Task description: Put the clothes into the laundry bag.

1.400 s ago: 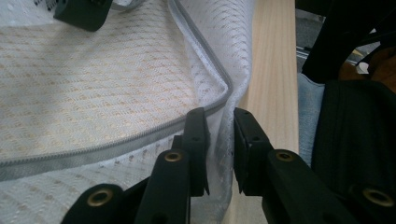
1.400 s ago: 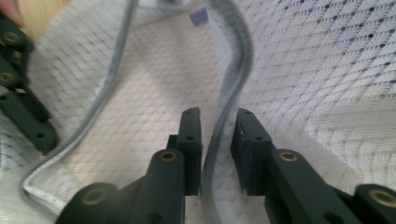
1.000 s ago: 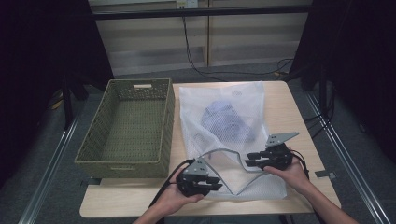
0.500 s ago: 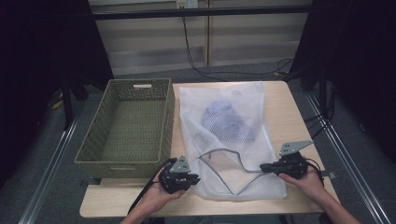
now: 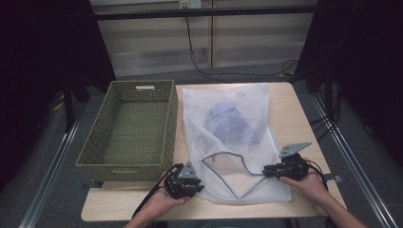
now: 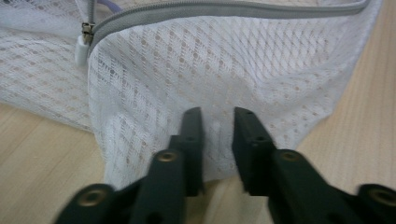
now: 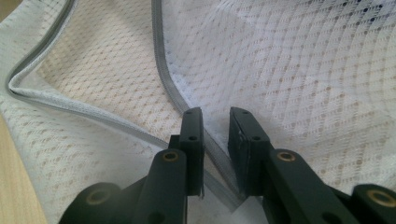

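Far left on the table (image 5: 294, 109): a green woven basket (image 5: 102, 137), just beside a white mesh bag (image 5: 223, 187). Bag lying flat in the middle of the table, with something blue and folded (image 5: 230, 124) inside, up near the far end. Grey zipper (image 5: 223, 154) pulled partly undone across the near end, its small white pull (image 6: 83, 44) sitting at one side.

Next, at the bag's near left corner: the left gripper (image 5: 198, 185), held in a hand low on the table. Seen up close in the left gripper view (image 6: 217, 116), jaws nearly together and pinching a fold of the white mesh at the bag's edge.

Over on the right, at the bag's near right edge: the right gripper (image 5: 266, 171), held in the other hand. Up close in the right gripper view (image 7: 215, 115), jaws a little apart and just now opening, with the grey zipper strip running between them. Not squeezing it.
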{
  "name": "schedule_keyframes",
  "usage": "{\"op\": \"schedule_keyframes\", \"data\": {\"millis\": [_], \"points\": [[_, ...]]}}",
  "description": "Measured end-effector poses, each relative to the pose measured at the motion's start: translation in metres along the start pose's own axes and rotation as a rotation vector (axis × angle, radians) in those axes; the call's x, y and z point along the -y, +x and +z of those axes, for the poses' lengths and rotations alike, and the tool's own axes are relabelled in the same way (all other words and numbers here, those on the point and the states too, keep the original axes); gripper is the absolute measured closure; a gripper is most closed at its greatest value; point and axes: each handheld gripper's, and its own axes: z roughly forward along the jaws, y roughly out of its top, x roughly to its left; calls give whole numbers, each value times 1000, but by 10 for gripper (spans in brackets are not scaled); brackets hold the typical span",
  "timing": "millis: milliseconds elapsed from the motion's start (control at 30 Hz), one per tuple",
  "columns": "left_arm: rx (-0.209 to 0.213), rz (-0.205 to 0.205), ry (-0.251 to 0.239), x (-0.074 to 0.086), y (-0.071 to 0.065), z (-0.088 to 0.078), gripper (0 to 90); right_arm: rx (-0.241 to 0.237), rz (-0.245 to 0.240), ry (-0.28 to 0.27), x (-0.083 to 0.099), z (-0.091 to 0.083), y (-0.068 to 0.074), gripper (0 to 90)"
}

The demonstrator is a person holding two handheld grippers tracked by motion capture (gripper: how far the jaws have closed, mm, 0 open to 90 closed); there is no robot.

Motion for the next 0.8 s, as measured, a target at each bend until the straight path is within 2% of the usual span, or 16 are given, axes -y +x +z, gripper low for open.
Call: {"op": "schedule_keyframes", "data": {"millis": [67,100,133,167,200,233,267,300,333,400,433,467,500,533,567,800], "points": [[3,-25,-9,0,-2,0,863,5,1,2,0,0,0,756],[6,8,26,-1,0,-2,888,8,3,6,-1,0,0,757],[8,21,40,-1,0,-3,897,16,2,8,-1,0,1,757],[2,-17,28,-1,-3,-2,900,26,-3,14,-1,0,1,757],[10,-24,22,1,-3,-3,900,31,-8,13,-1,0,2,757],[21,-1,49,1,-2,-6,900,38,-5,16,-1,0,2,755],[20,-43,16,4,-5,-5,900,47,-5,16,-1,0,2,756],[23,-22,38,5,-4,-8,900,53,-3,16,-1,0,1,757],[17,-45,27,7,-7,-9,900,54,2,17,-1,-1,0,758],[7,-45,35,12,-10,-14,887,63,15,20,0,-2,-1,764],[4,-11,59,14,-10,-18,874,63,13,22,0,-3,-1,768],[-1,-17,66,16,-10,-20,874,64,12,20,0,-3,-1,774],[2,-66,37,19,-13,-21,874,68,12,20,0,-3,-2,781],[18,-66,41,22,-12,-23,874,73,13,24,0,-3,-1,786],[29,-88,32,24,-12,-25,873,74,13,22,0,-3,-1,790],[22,-103,45,36,-17,-36,852,87,26,22,0,-3,-2,805]]}}
